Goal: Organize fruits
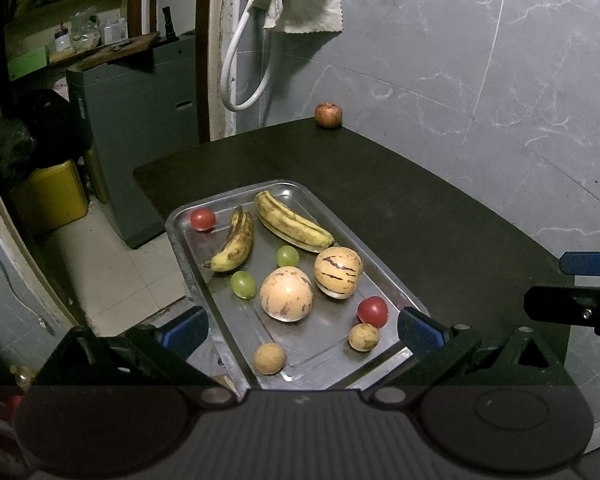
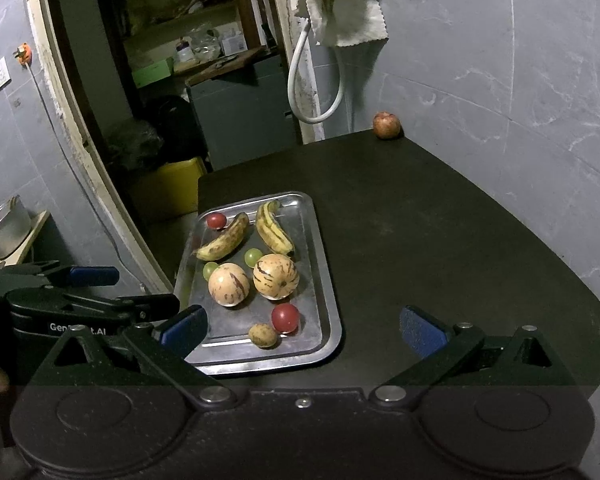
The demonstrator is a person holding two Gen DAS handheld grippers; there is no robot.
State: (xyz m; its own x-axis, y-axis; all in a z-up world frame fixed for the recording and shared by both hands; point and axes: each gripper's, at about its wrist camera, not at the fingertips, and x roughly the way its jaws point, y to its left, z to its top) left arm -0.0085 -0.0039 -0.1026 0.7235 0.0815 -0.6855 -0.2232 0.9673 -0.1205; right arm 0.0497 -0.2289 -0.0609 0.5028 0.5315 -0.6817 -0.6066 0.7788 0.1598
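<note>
Currently both jaws are held wide; the round reddish apple on the far black bench, firm and smooth, is best gripped across its middle.

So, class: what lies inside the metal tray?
The tray holds two bananas, two striped melons, two tomatoes, two grapes, two small brown fruits. Anything beneath them is hidden.

Metal tray sits mid-frame on the dark table, loaded with two spotty bananas, two striped melons, green grapes and red tomatoes. The left gripper hangs wide open over the tray's near end at the bottom. One lone apple sits way off at the table's far edge, upper middle.
</note>
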